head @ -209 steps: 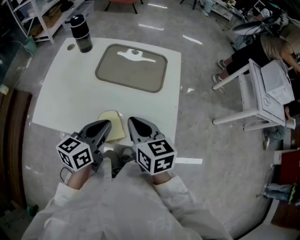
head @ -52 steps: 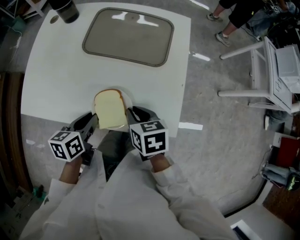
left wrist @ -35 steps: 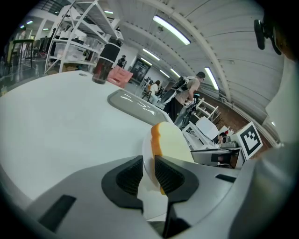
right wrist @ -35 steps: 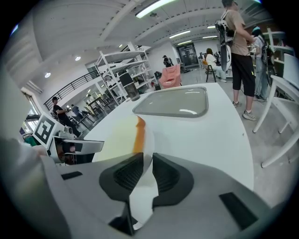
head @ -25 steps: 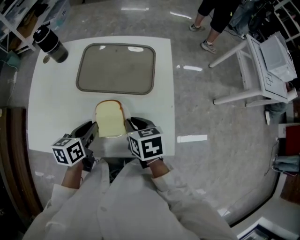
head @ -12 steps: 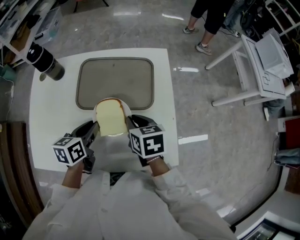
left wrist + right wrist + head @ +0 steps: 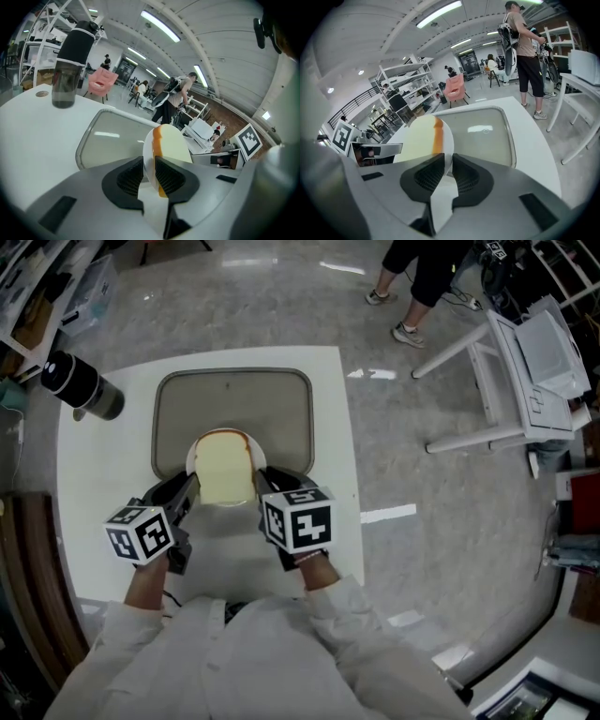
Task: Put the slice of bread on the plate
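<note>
A pale slice of bread (image 7: 225, 476) with a brown crust lies on a small white plate (image 7: 191, 457). The plate hangs over the near edge of the grey tray (image 7: 234, 395). My left gripper (image 7: 187, 491) is shut on the plate's left rim and my right gripper (image 7: 266, 484) on its right rim. In the left gripper view, the left gripper (image 7: 149, 171) pinches the plate (image 7: 147, 152) edge-on, with the bread (image 7: 176, 145) beyond it. In the right gripper view, the right gripper (image 7: 447, 174) clamps the plate rim (image 7: 449, 147) beside the bread (image 7: 417, 138).
The tray lies on a white table (image 7: 94, 512), with a dark bottle (image 7: 80, 388) at the table's far left. White furniture (image 7: 525, 362) and a person's legs (image 7: 422, 277) are off to the right on the floor. A pink chair (image 7: 101, 80) stands behind.
Both grippers have carried the plate with the bread forward from the table's near edge until it hangs over the tray's near edge. Both stay shut on the rim.
</note>
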`<state>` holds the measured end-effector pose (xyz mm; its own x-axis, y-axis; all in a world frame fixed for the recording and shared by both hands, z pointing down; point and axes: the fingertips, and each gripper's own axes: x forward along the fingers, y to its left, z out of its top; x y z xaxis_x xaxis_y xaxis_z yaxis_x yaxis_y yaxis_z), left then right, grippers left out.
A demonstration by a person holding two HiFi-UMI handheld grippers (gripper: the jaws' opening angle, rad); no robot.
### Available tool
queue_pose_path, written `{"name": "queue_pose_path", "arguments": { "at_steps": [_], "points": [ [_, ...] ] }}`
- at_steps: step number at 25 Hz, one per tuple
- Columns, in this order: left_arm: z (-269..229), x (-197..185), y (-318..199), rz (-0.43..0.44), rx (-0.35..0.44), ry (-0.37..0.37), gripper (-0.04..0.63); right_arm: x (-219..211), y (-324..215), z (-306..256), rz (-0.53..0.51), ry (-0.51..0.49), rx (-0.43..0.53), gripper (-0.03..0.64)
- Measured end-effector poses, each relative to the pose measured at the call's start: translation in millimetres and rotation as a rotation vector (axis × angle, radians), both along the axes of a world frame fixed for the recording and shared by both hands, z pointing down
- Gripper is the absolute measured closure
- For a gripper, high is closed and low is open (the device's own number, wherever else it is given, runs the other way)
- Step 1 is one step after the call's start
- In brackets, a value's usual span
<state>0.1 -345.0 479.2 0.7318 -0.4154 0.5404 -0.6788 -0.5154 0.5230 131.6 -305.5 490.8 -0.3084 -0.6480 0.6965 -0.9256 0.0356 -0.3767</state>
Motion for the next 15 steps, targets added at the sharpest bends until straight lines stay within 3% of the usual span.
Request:
{"name": "queue_pose_path", "arguments": {
  "at_steps": [15],
  "points": [
    [30, 22, -65, -0.031, -0.027, 0.012, 0.512, 23, -64, 33, 0.039, -0.002, -0.043, 0.554]
  ]
}}
